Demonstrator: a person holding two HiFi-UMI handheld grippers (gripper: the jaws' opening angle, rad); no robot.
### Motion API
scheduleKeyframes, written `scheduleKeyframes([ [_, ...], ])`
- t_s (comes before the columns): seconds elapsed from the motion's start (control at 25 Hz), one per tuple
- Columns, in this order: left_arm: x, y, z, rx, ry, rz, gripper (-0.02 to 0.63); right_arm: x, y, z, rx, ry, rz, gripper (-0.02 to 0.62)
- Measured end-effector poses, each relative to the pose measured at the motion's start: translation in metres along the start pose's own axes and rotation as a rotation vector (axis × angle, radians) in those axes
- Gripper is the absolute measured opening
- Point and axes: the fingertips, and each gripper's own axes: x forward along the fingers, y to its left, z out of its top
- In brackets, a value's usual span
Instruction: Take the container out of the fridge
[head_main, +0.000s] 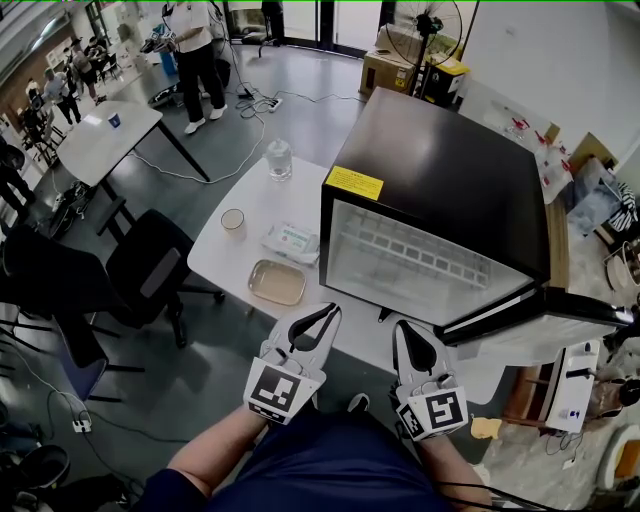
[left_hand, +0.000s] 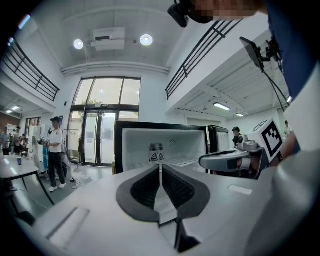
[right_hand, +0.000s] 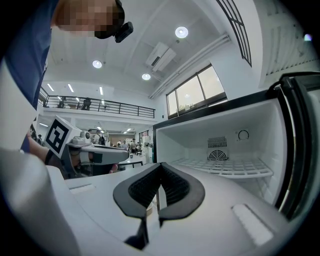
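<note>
A black mini fridge (head_main: 440, 190) stands on the white table (head_main: 240, 260) with its door (head_main: 545, 308) swung open to the right. Its white inside (right_hand: 225, 145) holds only a wire shelf (right_hand: 230, 167). A shallow clear container (head_main: 277, 282) lies on the table left of the fridge. My left gripper (head_main: 325, 312) hovers shut and empty at the table's front edge, just right of the container. My right gripper (head_main: 405, 330) is shut and empty before the fridge opening. Both point level toward the fridge (left_hand: 165, 150).
A pack of wipes (head_main: 290, 240), a small cup (head_main: 233, 221) and a clear jar (head_main: 279, 158) sit on the table beyond the container. A black office chair (head_main: 150, 265) stands at the left. A person (head_main: 195, 50) stands far back, and cables run over the floor.
</note>
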Motion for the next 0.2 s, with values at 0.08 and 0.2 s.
scheduleKeyframes([
  [0.08, -0.0002, 0.0010, 0.0006, 0.001, -0.002, -0.003, 0.017, 0.0010, 0.0015, -0.0004, 0.001, 0.000, -0.001, 0.004],
  [0.2, -0.0008, 0.0035, 0.0006, 0.003, -0.003, -0.006, 0.017, 0.0030, 0.0036, -0.0004, 0.001, 0.000, -0.004, 0.005],
])
